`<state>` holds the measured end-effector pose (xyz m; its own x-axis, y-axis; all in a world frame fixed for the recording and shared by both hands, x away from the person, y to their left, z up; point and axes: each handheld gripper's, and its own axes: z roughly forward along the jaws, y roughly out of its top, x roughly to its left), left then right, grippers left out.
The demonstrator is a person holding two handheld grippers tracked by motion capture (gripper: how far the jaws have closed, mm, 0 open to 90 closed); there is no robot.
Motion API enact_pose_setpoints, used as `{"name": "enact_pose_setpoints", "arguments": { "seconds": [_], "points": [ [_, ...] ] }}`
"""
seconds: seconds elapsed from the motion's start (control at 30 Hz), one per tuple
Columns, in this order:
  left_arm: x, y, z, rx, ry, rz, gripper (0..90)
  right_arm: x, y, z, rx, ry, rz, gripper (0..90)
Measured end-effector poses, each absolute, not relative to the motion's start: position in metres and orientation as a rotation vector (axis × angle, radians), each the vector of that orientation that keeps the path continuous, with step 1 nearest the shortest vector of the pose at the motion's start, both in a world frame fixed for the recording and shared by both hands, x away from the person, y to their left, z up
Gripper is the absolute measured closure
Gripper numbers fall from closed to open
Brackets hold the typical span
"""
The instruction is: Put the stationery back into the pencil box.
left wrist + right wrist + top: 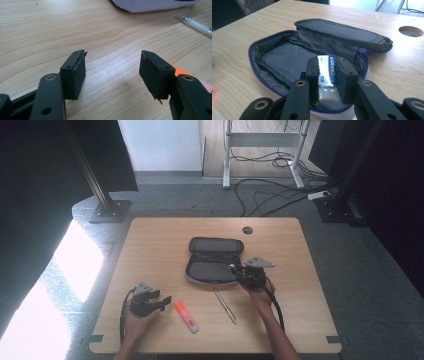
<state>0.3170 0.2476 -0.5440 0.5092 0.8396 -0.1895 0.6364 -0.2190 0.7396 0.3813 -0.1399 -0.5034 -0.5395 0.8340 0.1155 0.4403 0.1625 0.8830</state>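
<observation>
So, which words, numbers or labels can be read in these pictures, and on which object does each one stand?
"ERASER": on the blue sleeve of the eraser held in the right gripper, over the open pencil case.
"20": small, on the same sleeve; not certain.
Small print beside "ERASER": too blurred to read.
Pen, highlighter: no readable text.

Open pencil case (pixel 214 261) mid-table, pen (pixel 225 306) just before it, highlighter (pixel 186 316) left of pen, eraser (pixel 327 72) over case.

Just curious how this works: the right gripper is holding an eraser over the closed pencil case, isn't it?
Not quite. The pencil case is open, its lid flipped back, as the right gripper view shows. The rest holds: the right gripper is clamped on the eraser just over the case.
</observation>
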Motion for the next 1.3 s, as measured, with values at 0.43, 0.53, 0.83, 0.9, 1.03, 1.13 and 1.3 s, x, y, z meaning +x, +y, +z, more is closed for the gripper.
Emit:
{"name": "enact_pose_setpoints", "arguments": {
  "seconds": [0.43, 0.53, 0.83, 0.9, 1.03, 1.13, 1.3],
  "points": [
    [0.317, 0.248, -0.544, 1.945, 1.215, 0.315, 38.1, 0.397, -0.136, -0.509, 1.247, 2.057, 1.297, 72.4],
    [0.317, 0.248, -0.545, 1.949, 1.214, 0.309, 38.0, 0.401, -0.136, -0.512, 1.259, 2.060, 1.285, 72.5],
    [0.317, 0.247, -0.545, 1.957, 1.207, 0.303, 37.7, 0.410, -0.132, -0.515, 1.292, 2.087, 1.289, 72.4],
    [0.317, 0.248, -0.545, 1.955, 1.212, 0.302, 37.7, 0.412, -0.130, -0.515, 1.293, 2.091, 1.274, 72.4],
    [0.318, 0.248, -0.545, 1.955, 1.211, 0.300, 37.7, 0.416, -0.128, -0.516, 1.288, 2.096, 1.238, 72.4],
    [0.318, 0.248, -0.545, 1.958, 1.210, 0.301, 37.7, 0.417, -0.126, -0.518, 1.283, 2.099, 1.220, 72.4],
    [0.317, 0.248, -0.545, 1.956, 1.206, 0.301, 37.7, 0.418, -0.125, -0.523, 1.292, 2.109, 1.203, 72.3]
  ]
}}
